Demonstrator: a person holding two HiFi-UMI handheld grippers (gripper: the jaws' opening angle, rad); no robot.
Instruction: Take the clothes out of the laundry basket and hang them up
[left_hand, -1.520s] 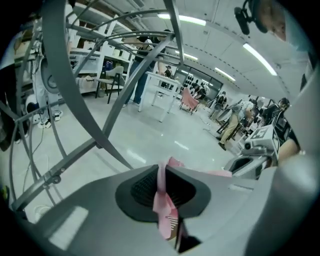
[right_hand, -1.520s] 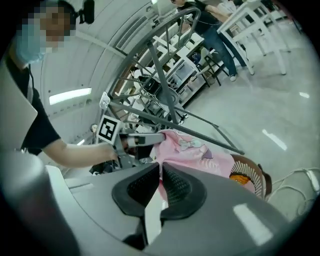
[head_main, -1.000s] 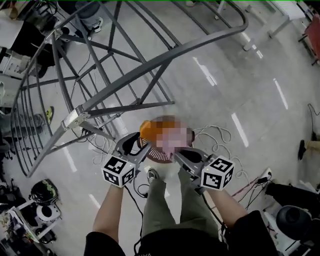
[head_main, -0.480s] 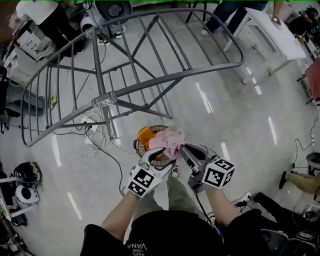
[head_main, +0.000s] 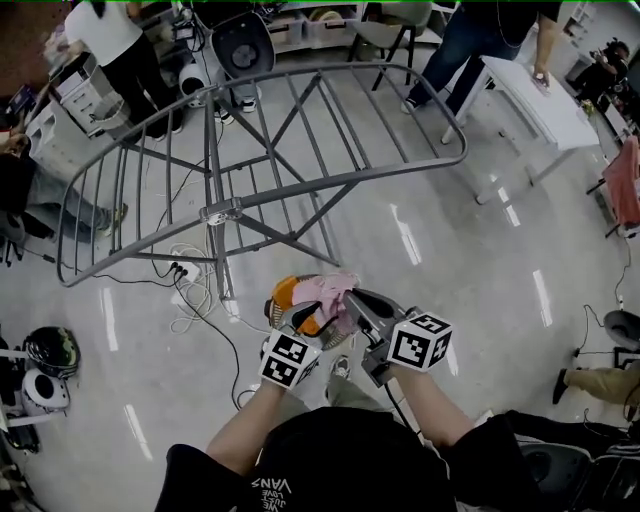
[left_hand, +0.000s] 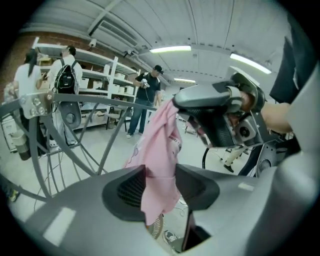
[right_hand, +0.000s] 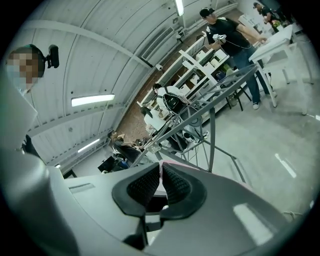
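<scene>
R claw (head_main: 352, 299) is pinching the pink garment (head_main: 325, 291) just beside the drying rack (head_main: 300, 175). L claw (head_main: 304, 320) is gaping, having just narrowed slightly, w/ cloth hanging loose between. The garment is hiding most of the laundry basket (head_main: 273, 312).

The left forearm (head_main: 238, 438) and right forearm (head_main: 432, 408), both bare, reach forward side by side toward the pink garment (left_hand: 157, 145). The left gripper (head_main: 303, 318) sits at the garment's lower part, tilted somewhat downward. Its jaws stand apart and have just been closing, and the garment's hanging fold lies loosely between them, not pinched. The right gripper (head_main: 352, 295) is at the garment's top, close to level. Its jaws are together on the garment's upper edge, with a sliver of pink showing between the pads (right_hand: 175, 185). The two grippers' marker cubes are near each other behind the garment, apart.
</scene>
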